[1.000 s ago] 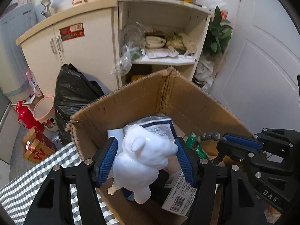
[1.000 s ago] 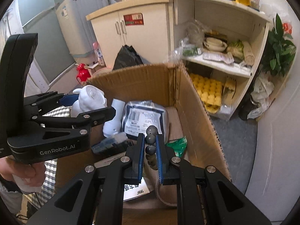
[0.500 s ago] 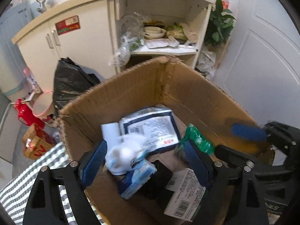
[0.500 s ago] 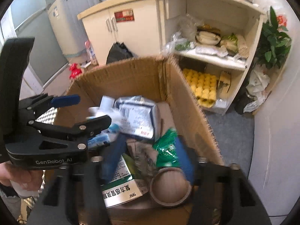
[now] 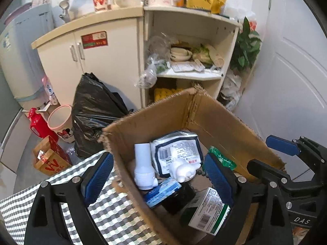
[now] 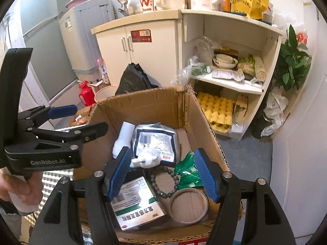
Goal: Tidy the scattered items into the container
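1. The cardboard box point(image 6: 147, 106) fills the lower centre of the right wrist view and stands open at the top; in the left wrist view its near corner sits against a grey-checked tablecloth point(image 5: 114, 210) in the lower left.
2. The left gripper point(image 5: 158, 177) hangs over the box's left wall with its blue pads wide apart and nothing between them; a hand point(image 6: 19, 187) grips it at the left edge of the right wrist view.
3. The right gripper point(image 6: 161, 173) hovers above the box at bottom centre, its pads likewise spread and empty.
4. A white-and-green medicine carton point(image 6: 137, 202) lies on the box floor, lower centre.
5. A dark-edged foil pouch point(image 6: 155, 140) lies towards the far wall.
6. A round wooden lid point(image 6: 188, 206) rests at the lower right of the floor, touching a green packet point(image 6: 187, 171).
7. A white figurine point(image 6: 146, 157) lies on the pouch's near edge.
8. A grey bead bracelet point(image 6: 163, 185) lies between carton and lid.
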The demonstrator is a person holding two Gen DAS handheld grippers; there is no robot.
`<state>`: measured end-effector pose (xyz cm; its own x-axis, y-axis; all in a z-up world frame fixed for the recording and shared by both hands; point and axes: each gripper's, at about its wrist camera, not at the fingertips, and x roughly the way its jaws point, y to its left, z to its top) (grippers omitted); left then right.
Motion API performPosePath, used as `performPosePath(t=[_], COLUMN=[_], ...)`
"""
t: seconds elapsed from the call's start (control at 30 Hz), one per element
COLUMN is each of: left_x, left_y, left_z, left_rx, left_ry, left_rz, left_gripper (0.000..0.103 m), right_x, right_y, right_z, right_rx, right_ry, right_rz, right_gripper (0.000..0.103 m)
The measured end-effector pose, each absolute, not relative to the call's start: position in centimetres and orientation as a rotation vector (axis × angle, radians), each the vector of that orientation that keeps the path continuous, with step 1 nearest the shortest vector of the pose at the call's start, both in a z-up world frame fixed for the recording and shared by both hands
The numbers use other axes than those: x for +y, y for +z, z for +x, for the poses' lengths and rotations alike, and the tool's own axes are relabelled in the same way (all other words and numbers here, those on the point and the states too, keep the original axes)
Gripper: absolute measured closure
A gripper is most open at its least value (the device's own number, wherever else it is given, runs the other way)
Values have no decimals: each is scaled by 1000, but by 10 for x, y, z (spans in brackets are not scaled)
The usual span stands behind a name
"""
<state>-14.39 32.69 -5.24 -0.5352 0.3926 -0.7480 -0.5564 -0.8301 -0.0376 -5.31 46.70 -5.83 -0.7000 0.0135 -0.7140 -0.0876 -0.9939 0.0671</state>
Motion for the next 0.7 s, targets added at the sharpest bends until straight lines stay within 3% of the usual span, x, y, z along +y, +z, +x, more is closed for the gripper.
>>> performPosePath(t=[0.07,0.37,0.47,0.7], left_x=[319,283,269,230], left_y=[-45,-16,-8,11], left_z=[-140,-123,-117,-103], left_rx=[267,213,188,138], left_ry=[2361,2423,2448,2532], left_rz=[-1054,-996,-972,-914], left_gripper=[10,9,0,0], right_x=[462,439,427,398], right_y=[-53,-33,-29,-14], right_z=[-51,-38,-37,-33], right_rx=[140,107,69,63], right_ry=[2852,2885,2893,2941], right_rz=[-1174,-1095,-1069,-996], right_gripper=[36,14,7,0])
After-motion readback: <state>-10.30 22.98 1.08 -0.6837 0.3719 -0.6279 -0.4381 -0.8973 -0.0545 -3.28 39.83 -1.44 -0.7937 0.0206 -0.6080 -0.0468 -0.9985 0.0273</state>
